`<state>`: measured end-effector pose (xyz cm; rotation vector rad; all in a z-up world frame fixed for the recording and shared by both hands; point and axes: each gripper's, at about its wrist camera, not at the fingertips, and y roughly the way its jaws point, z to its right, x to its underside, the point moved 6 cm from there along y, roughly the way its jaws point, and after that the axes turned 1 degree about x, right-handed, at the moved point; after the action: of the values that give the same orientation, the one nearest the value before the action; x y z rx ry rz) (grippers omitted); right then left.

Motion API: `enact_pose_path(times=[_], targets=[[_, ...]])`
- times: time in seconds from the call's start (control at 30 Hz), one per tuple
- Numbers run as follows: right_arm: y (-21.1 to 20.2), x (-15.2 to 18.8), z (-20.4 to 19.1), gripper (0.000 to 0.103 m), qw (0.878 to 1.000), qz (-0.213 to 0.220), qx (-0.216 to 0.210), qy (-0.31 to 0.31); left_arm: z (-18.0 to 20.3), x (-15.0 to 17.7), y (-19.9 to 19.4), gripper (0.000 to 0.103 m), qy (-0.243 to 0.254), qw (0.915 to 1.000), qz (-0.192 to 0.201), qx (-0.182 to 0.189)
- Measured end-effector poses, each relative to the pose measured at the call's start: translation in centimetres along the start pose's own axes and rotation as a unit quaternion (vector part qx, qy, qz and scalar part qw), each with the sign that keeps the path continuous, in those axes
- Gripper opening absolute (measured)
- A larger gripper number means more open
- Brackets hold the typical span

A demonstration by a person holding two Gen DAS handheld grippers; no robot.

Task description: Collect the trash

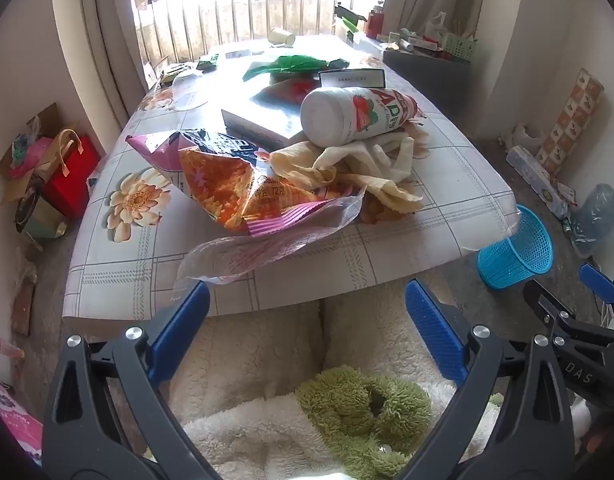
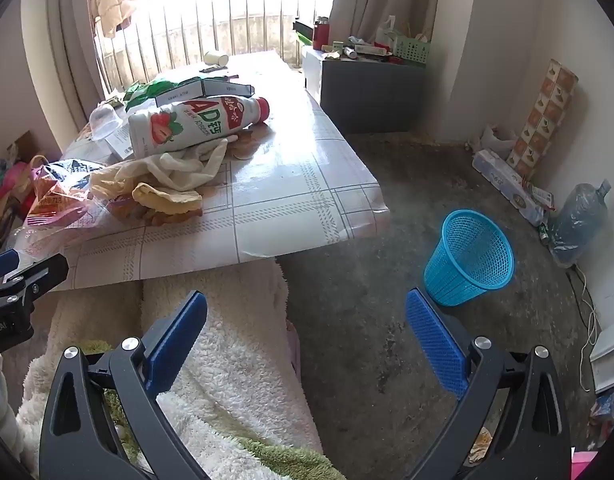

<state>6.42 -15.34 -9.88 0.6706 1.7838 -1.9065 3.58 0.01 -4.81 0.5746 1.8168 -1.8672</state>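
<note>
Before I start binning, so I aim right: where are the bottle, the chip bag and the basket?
bottle [image 1: 347, 116], left wrist view, white body.
chip bag [image 1: 235, 188], left wrist view, orange front.
basket [image 2: 467, 264], right wrist view, mesh wall.

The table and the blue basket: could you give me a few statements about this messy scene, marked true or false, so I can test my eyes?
1. The white bottle with strawberry pictures lies on its side on the table. True.
2. The blue basket sits on the table. False: it stands on the floor beside the table.
3. The left gripper holds the orange snack bag. False: its jaws are open and empty, short of the table edge.
4. A crumpled cream cloth lies under the bottle. True.
5. The basket is packed with trash. False: nothing shows through its mesh or at its mouth.
6. The right gripper is open. True.
</note>
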Motion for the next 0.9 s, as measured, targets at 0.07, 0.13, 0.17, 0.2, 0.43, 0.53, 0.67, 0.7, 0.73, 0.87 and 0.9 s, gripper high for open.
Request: enact_pose_path(times=[0.07,0.13,0.17,0.2,0.43,0.53,0.67,0.7,0.73,0.87,0.9], targets=[[0.0,0.0,-0.1,0.097,1.000,0.000,0.000,0.000,0.0,0.0,0.0,0.094,-0.001,1.0000,0.001,-0.001],[0.0,0.0,-0.1,0.097,1.000,0.001,0.001,0.000,0.0,0.0,-0.1,0.094,-0.002,1.0000,0.003,-0.002],[0.0,-0.1,-0.1,0.097,1.000,0.001,0.001,0.000,-0.4,0.3,0.0,0.094,-0.003,1.0000,0.003,-0.002],[0.0,-0.1,-0.1,0.097,1.000,0.002,0.002,0.000,-0.5,0.4,-0.4,0.094,-0.005,1.0000,0.002,-0.003],[0.1,-0.3,-0.9,0.097,1.000,0.003,0.003,-0.002,-1.0,0.3,0.1,0.094,-0.016,0.9998,-0.005,-0.007],[-0.1,-0.3,-0.3,0.097,1.000,0.002,0.001,-0.001,-1.2,0.4,0.2,0.094,-0.019,0.9998,-0.006,-0.008],[-0.2,-0.3,-0.1,0.097,1.000,0.004,0.002,-0.001,-1.3,0.4,0.3,0.094,-0.020,0.9998,-0.006,-0.008],[-0.2,-0.3,0.0,0.097,1.000,0.004,0.002,-0.001,-1.3,0.4,0.3,0.094,-0.020,0.9998,-0.006,-0.008],[-0.3,-0.4,0.1,0.097,1.000,0.004,0.003,-0.001,-1.3,0.4,0.3,0.094,-0.020,0.9997,-0.007,-0.008],[-0.3,-0.4,0.2,0.097,1.000,0.005,0.006,0.000,-1.3,0.4,0.4,0.094,-0.020,0.9997,-0.007,-0.008],[-0.3,-0.4,0.2,0.097,1.000,0.005,0.007,0.000,-1.3,0.4,0.4,0.094,-0.020,0.9997,-0.007,-0.008]])
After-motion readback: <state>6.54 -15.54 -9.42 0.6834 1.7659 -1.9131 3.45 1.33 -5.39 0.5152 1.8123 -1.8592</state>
